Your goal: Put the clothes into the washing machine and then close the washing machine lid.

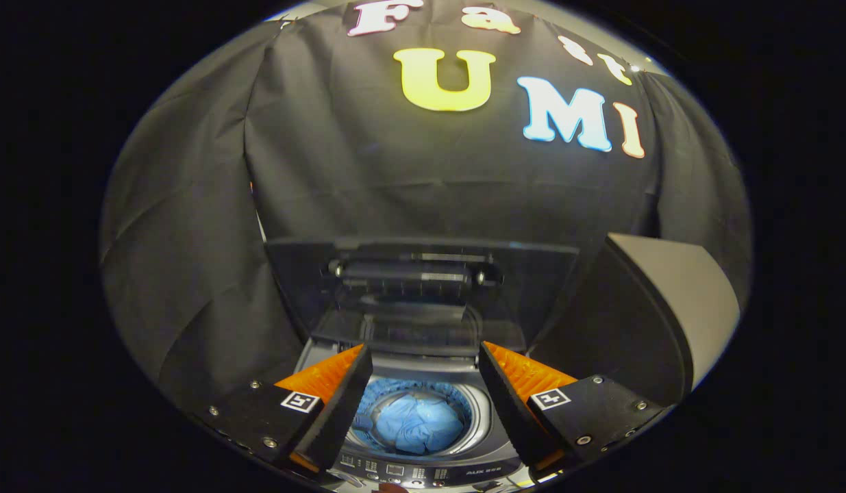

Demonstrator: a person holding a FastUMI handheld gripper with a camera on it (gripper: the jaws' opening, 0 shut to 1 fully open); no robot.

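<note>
My fingers [423, 404] are spread wide and they hold nothing. I hover above the washing machine [423, 472] and look down into it. Between my fingers I see the round drum, and the blue clothes [417, 424] lie bunched at its bottom, so I judge the first step is done. The lid [423, 287] stands open, upright at the back edge of the machine, just beyond my fingertips. The control panel [402, 471] is at the front edge, below my fingers. The step in hand is now the closing. For this I think I must reach forward to the top edge of the lid, catch or push it, and bring it down toward the front edge gently, keeping my fingers out of the gap.
</note>
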